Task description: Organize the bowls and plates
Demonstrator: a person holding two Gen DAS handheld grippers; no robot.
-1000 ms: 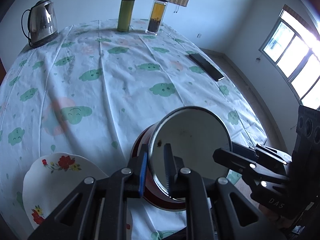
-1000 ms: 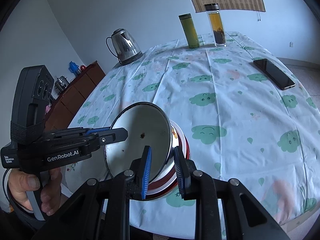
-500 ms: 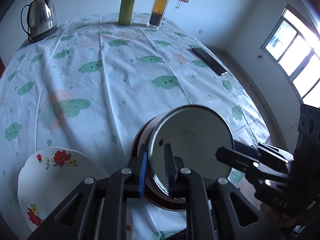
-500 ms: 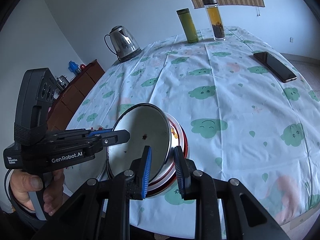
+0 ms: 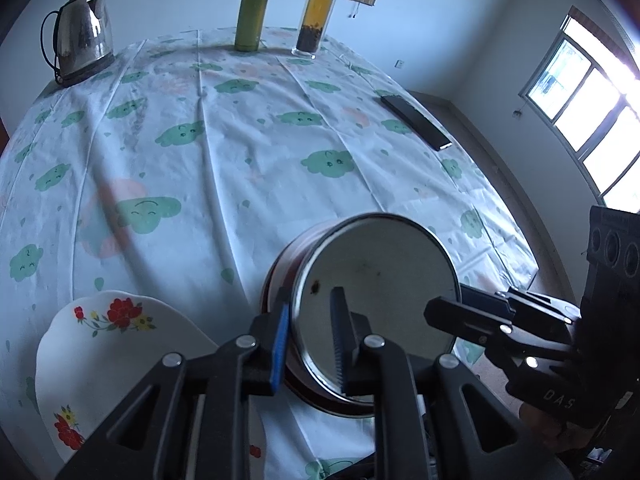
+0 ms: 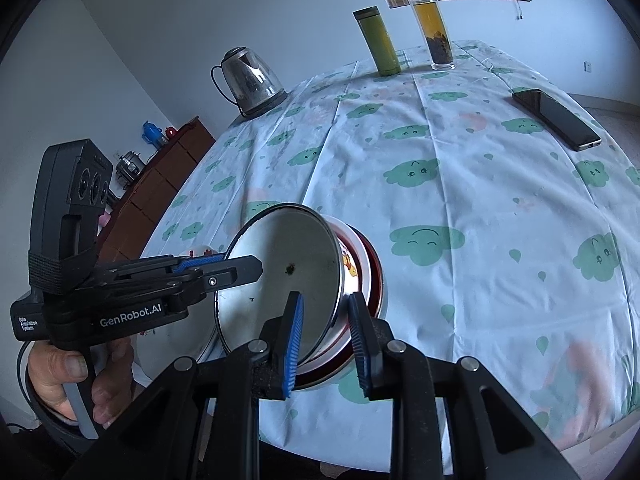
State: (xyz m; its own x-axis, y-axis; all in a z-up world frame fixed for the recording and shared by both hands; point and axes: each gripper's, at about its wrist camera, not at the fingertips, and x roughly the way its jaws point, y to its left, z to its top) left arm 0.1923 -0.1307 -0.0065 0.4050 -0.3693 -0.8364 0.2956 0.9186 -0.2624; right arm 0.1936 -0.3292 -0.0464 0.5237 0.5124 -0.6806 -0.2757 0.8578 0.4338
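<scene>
**Bowl lifted higher, held on both rims**

Raised slightly and carried back from the kettle end since a second ago. Left gripper (image 5: 310,344) clamped on metal bowl (image 5: 376,304) rim at lower centre; right gripper (image 6: 326,330) clamped opposite. Hanging tilted above the counter (image 5: 240,152), near floral plate (image 5: 112,364). Could twist free if one pull outruns the other.

**Both grippers on tilted enamel bowl, near table edge**

Left gripper (image 5: 310,338) clamped on rim of enamel bowl (image 5: 376,304), one finger outside, one inside. Bowl tipped up, white inside facing camera, dark speck near its left wall. Right gripper (image 5: 444,314) enters from 4 o'clock, tips at bowl's right rim; clamped or not, unclear. Floral plate (image 5: 120,360) at 8 o'clock on cloud-print tablecloth (image 5: 240,152). Kettle (image 5: 80,34) at 11 o'clock, green flask (image 5: 251,16) and tea bottle (image 5: 318,16) at 12, phone (image 5: 416,122) at 2.
</scene>
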